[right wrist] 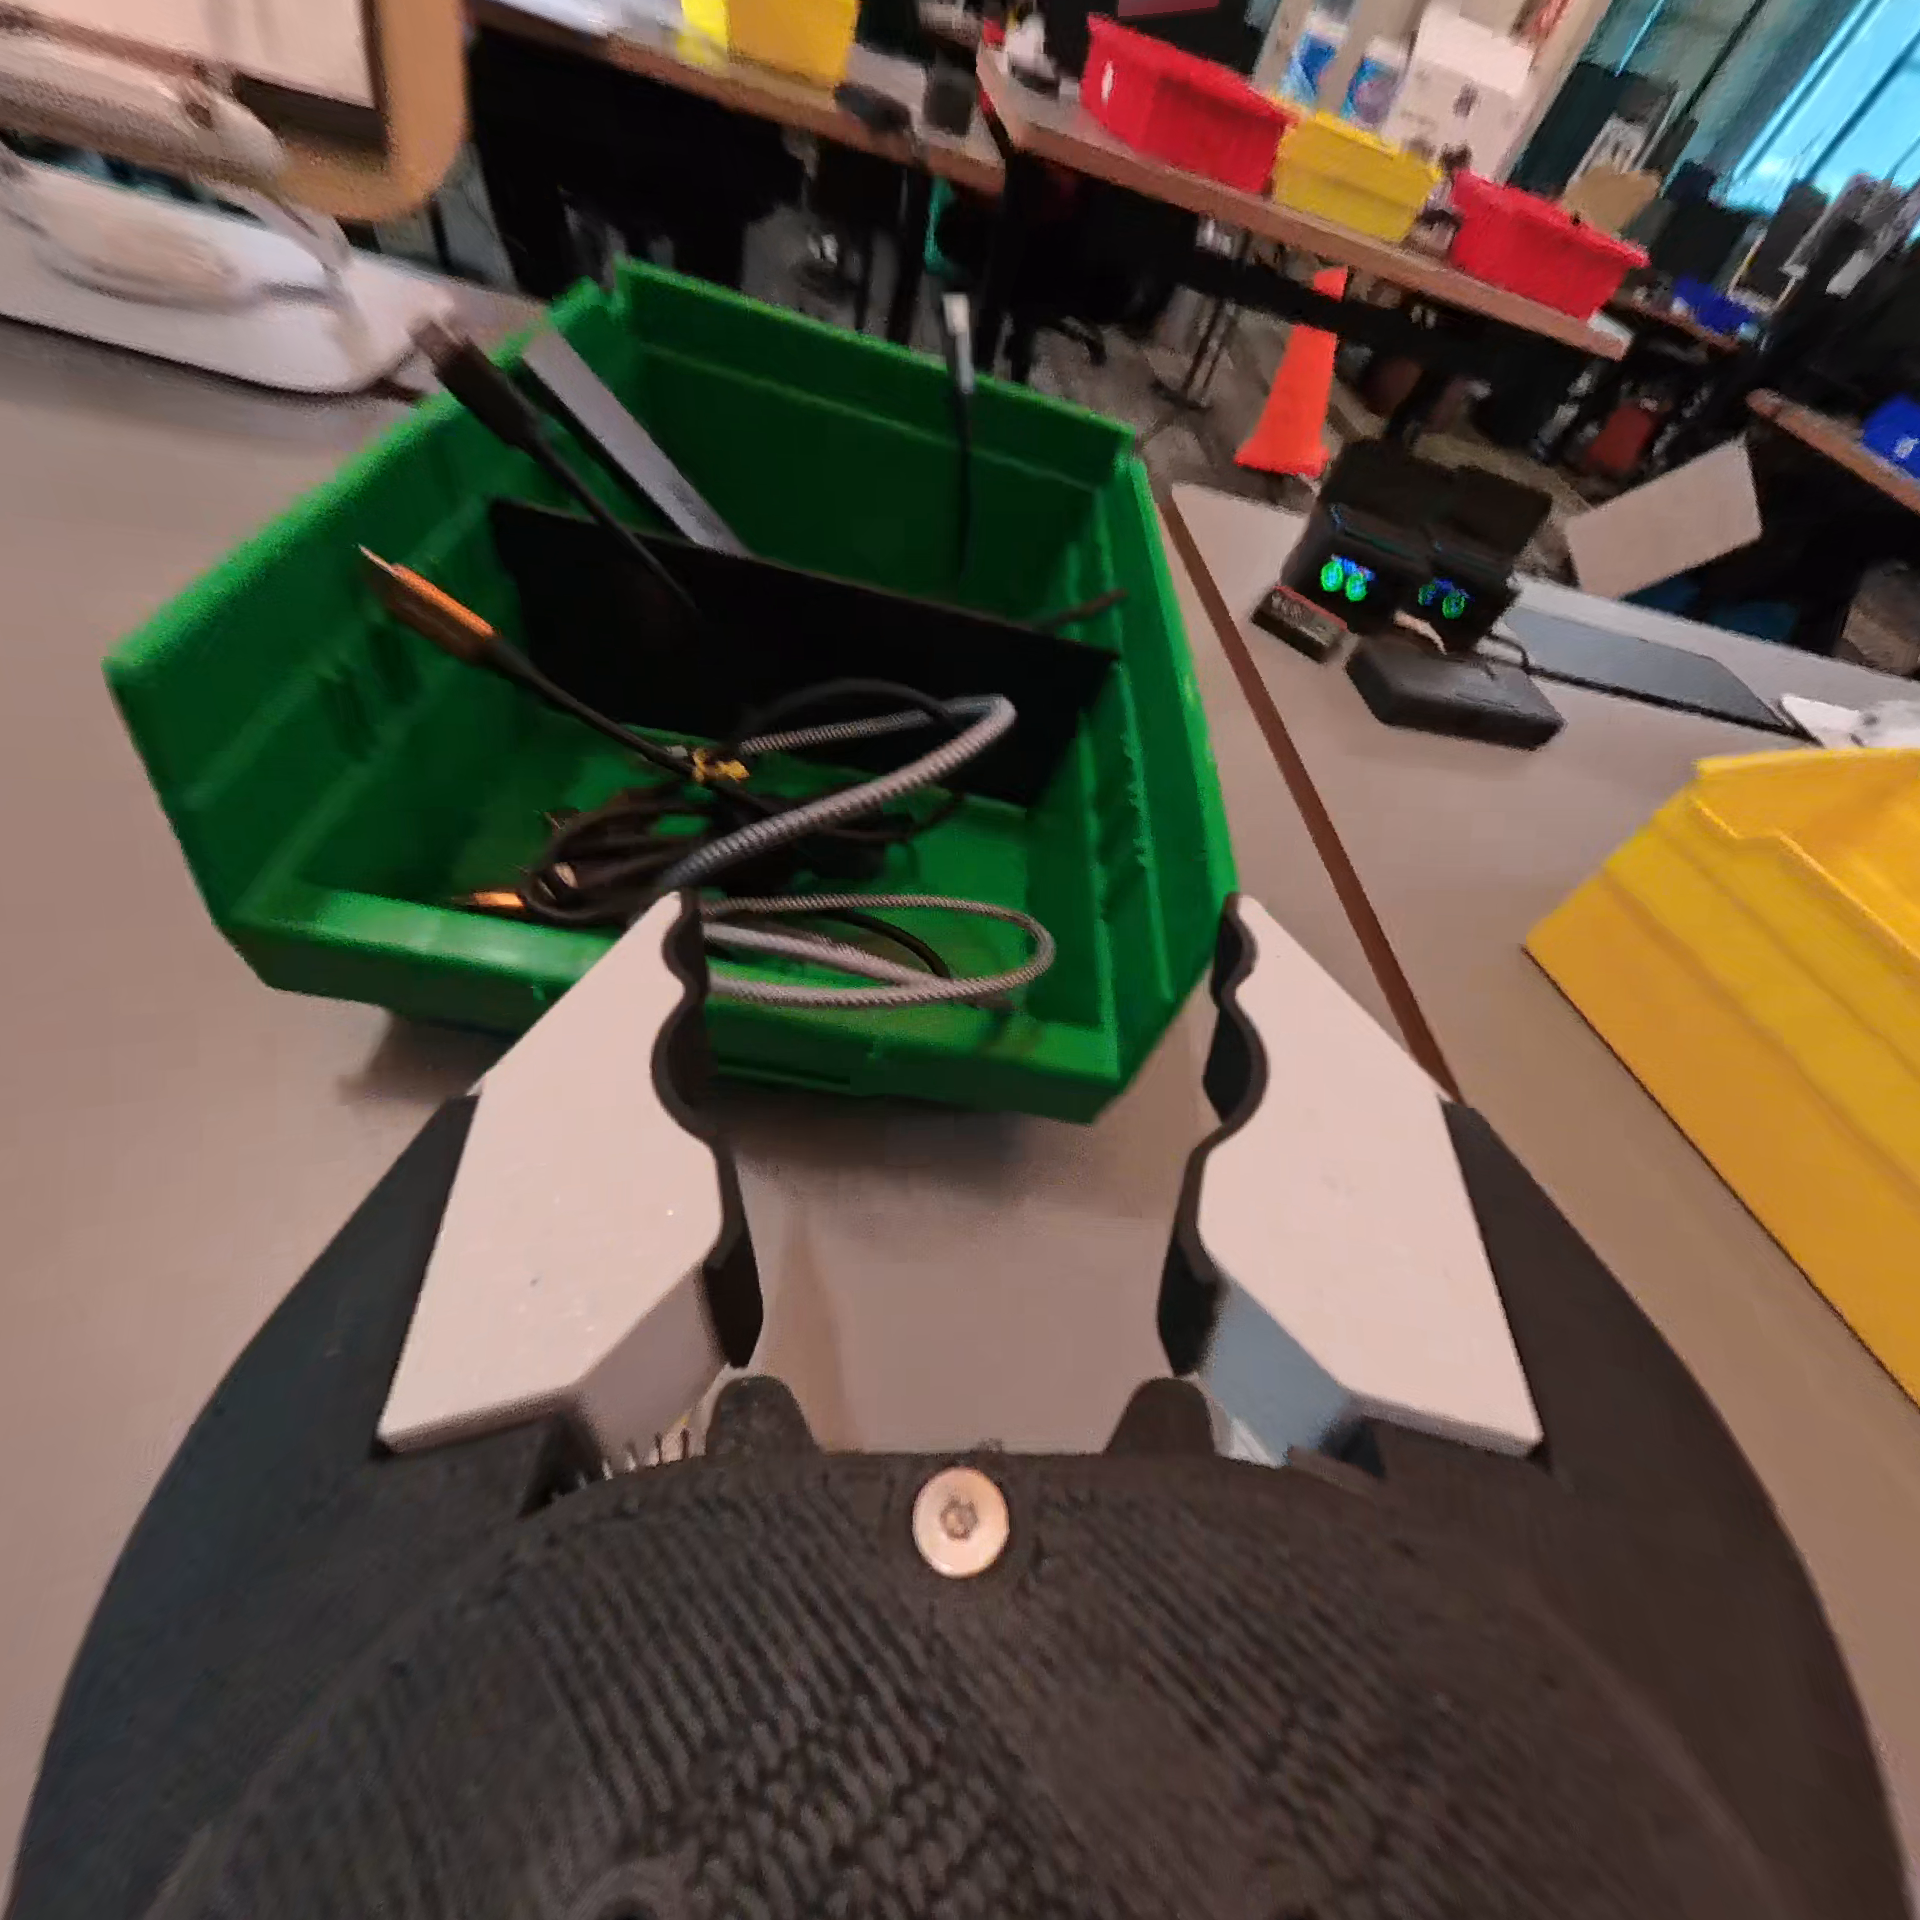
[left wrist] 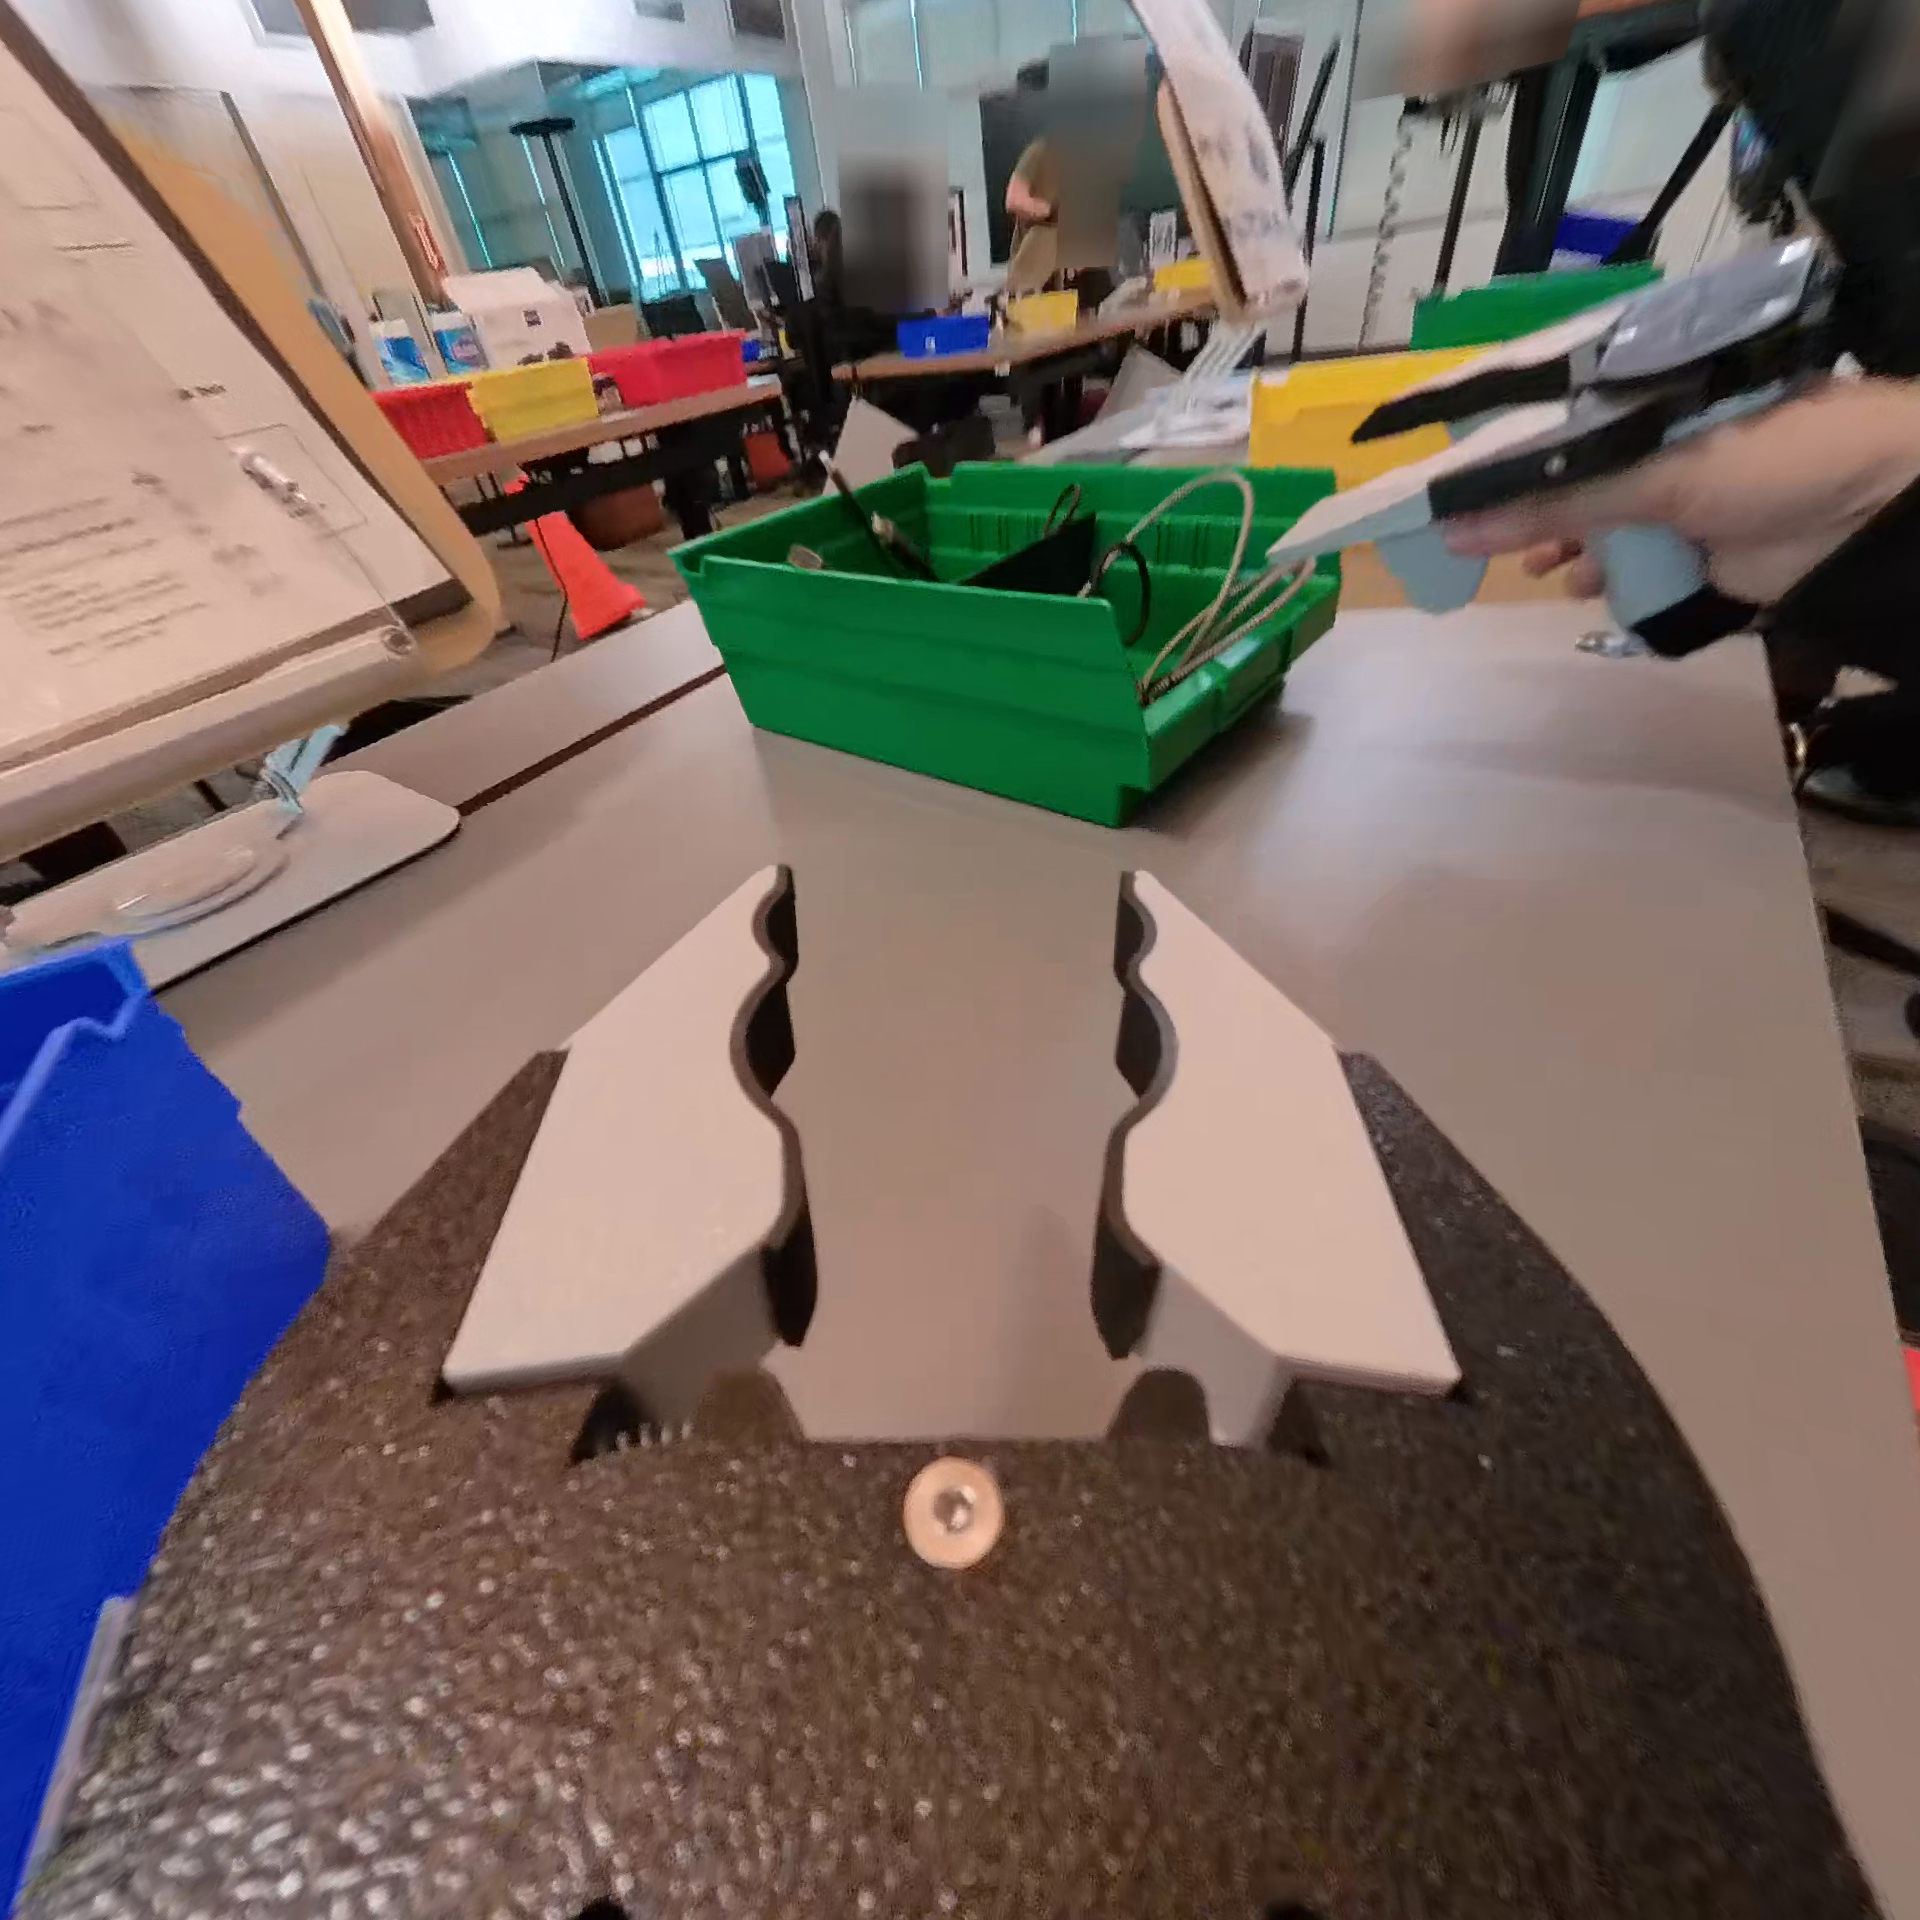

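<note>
Smooth grey-brown laminate table [left wrist: 1455, 935], matte, with a dark seam [right wrist: 1299, 790] running between two joined tabletops.

Directly on it:
- green plastic storage bin [left wrist: 997, 675], open-topped, near the table's middle, beside the seam
- yellow plastic bin [right wrist: 1766, 997], on the neighbouring tabletop, well apart from the green one
- blue plastic bin [left wrist: 125, 1247], at the near left edge
- flat white stand base [left wrist: 343, 842] carrying a tilted board, left of the green bin
- small black electronic box with green lights [right wrist: 1403, 582], on the second tabletop beyond the seam
- flat black pad [right wrist: 1642, 665] just beside that box
</note>
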Demonstrator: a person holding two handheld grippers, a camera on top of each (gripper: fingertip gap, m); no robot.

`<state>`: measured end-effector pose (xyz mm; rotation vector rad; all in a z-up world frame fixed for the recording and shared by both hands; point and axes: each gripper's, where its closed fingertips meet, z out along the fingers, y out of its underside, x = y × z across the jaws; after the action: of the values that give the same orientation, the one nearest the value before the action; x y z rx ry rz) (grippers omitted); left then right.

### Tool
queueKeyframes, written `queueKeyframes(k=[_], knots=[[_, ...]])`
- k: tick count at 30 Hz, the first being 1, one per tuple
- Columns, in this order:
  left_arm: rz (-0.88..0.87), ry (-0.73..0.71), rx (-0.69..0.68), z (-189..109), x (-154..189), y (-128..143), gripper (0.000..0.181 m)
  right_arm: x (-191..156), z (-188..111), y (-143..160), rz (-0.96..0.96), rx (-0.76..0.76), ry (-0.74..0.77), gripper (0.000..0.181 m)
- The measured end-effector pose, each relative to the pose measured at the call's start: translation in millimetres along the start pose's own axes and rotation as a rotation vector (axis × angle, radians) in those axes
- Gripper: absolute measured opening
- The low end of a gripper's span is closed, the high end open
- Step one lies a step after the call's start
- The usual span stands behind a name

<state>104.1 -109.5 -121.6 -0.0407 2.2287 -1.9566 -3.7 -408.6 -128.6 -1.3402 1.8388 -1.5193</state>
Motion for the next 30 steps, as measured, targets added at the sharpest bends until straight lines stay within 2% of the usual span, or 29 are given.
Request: queueKeyframes(k=[2,5,8,11,15,18,21,24,26,29,30], knots=[[0.016,0.018,-0.038,9,17,0,0.062,13,-5,7,-0.005,-0.042,0.009,0.105],[0.02,0.006,-0.131,29,39,7,0.063,18,-11,6,0.037,-0.012,-0.014,0.103],[-0.027,-0.04,-0.207,66,50,12,0.074,19,-18,4,0.054,-0.016,-0.055,0.104],[-0.119,0.008,-0.195,106,71,-5,0.082,19,-32,-13,0.1,0.065,-0.083,0.1],[-0.066,-0.155,-0.251,153,59,-14,0.087,18,-48,-36,0.164,0.163,-0.117,0.096],[0.001,-0.237,-0.286,179,50,-14,0.087,17,-53,-42,0.163,0.184,-0.123,0.094],[0.036,-0.346,-0.294,194,29,-8,0.075,12,-52,-43,0.147,0.181,-0.132,0.094],[-0.021,-0.326,-0.36,207,28,13,0.077,3,-49,-42,0.123,0.167,-0.156,0.094],[-0.01,-0.339,-0.378,210,19,20,0.071,0,-47,-41,0.112,0.16,-0.161,0.094],[0.08,-0.35,-0.382,203,1,22,0.042,-3,-46,-39,0.101,0.151,-0.169,0.094],[0.142,-0.36,-0.378,198,-7,22,0.017,-4,-47,-39,0.094,0.15,-0.172,0.094]])
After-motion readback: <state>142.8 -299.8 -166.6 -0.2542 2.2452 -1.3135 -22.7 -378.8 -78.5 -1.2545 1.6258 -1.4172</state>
